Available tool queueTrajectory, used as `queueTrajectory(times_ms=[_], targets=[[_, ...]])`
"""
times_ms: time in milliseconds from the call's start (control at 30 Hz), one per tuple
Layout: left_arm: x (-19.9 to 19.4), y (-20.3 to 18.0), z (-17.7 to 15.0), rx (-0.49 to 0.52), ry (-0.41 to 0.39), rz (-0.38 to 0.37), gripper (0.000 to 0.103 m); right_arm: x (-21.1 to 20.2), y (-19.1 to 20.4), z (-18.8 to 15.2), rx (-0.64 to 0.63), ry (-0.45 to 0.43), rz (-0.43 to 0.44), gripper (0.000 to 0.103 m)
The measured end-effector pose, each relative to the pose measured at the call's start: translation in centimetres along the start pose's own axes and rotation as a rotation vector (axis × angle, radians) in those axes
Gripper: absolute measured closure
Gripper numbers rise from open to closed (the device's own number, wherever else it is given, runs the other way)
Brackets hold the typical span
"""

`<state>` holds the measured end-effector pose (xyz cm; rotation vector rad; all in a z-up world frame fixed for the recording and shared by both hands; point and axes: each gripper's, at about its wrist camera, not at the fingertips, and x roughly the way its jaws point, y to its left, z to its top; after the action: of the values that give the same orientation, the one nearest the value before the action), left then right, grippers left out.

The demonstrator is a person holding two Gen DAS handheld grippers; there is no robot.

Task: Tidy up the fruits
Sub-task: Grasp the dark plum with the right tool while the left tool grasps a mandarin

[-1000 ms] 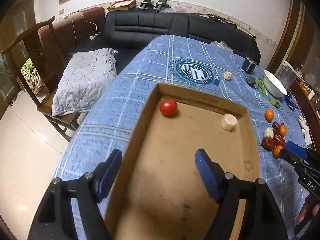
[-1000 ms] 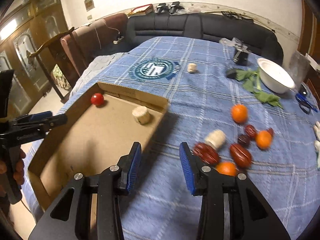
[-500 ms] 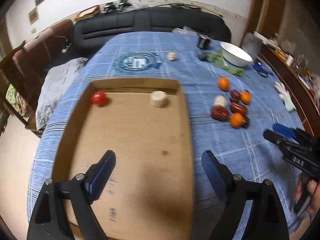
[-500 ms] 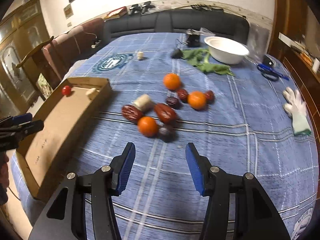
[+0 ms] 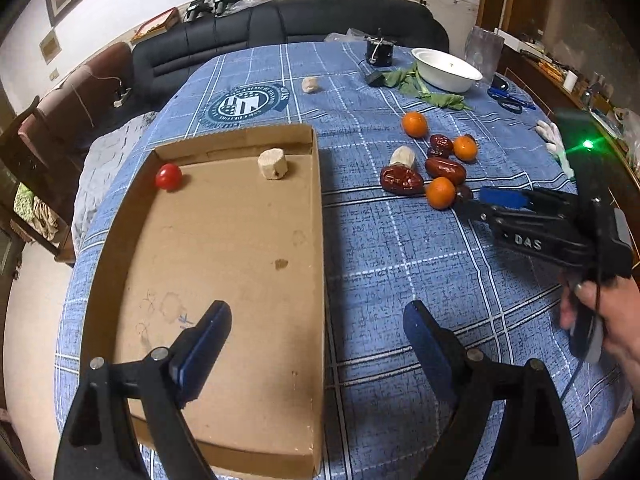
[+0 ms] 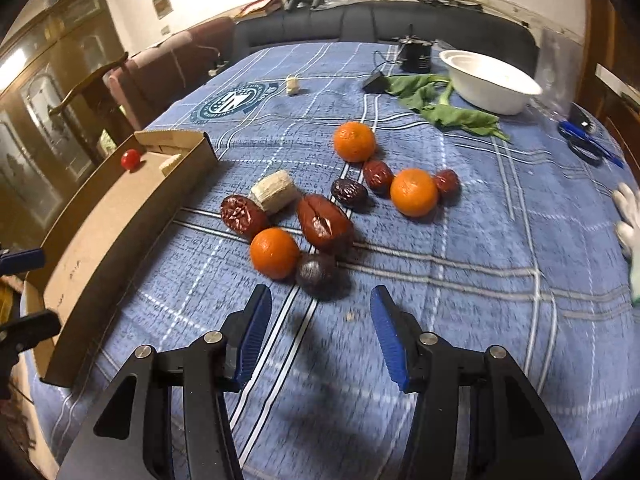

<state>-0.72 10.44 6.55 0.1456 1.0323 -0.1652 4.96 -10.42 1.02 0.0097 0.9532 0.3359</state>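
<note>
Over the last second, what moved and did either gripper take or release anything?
The right gripper swung from the cardboard tray over to the fruit pile, now just short of the dark date; its fingers have just been opening, nothing between them. The left gripper shifted to straddle the tray's right wall, opening wider, empty. The tomato and every other fruit stayed put.

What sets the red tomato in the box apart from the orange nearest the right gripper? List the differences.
Colour: the tomato is glossy red, the orange matte orange.
Place: the tomato lies inside the cardboard box, in a far corner; the orange lies on the blue tablecloth, outside it.
Company: the tomato sits clear of the pale chunk; the orange is crowded among the dates.
Shared: both are round, and neither is gripped.
</note>
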Motion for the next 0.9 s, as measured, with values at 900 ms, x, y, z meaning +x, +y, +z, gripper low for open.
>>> queueTrajectory(times_ms=[900], targets=[[10.0,-9.4,7.7,-0.140,0.079,-0.098,0.029,-4.3,-6.0,-3.6,0.004,-0.039,-0.011,0.081]])
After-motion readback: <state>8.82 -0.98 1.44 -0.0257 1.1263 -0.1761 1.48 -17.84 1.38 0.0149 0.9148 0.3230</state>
